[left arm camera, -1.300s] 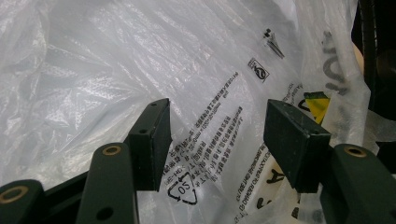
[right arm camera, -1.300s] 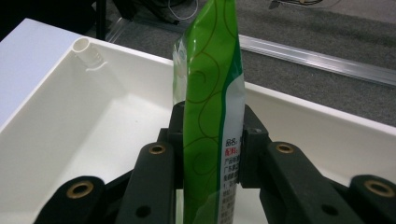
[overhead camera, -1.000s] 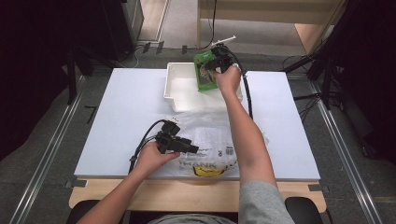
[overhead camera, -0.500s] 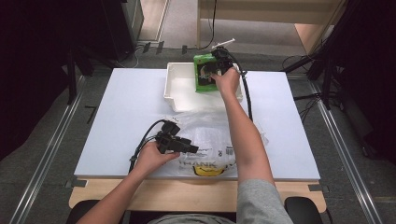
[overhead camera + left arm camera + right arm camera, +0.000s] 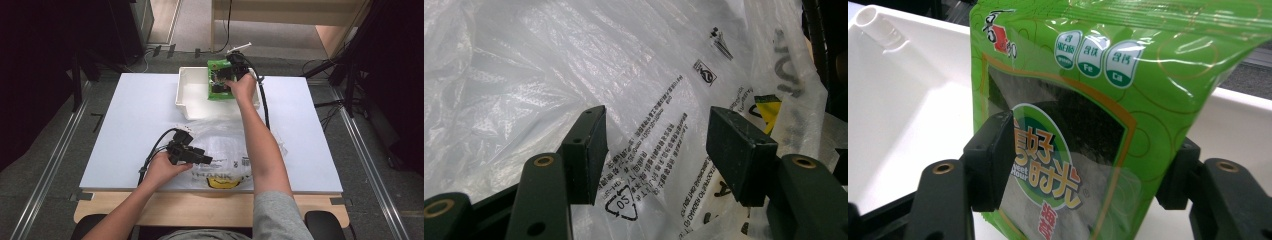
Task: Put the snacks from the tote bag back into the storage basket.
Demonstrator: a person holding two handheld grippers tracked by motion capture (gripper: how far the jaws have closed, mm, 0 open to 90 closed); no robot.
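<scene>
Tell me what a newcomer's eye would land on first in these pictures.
The bright green snack packet stands out first, over the white tray at the table's far edge, between the right gripper's jaws, which have just been opening. Next comes the crinkled clear plastic bag at the near edge, where the left gripper rests open on it.

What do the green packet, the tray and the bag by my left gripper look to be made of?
Green packet: glossy printed plastic film, creased, reflecting light. Tray: likely rigid white moulded plastic, smooth walls. Bag: thin translucent plastic, wrinkled, with a recycling mark.
</scene>
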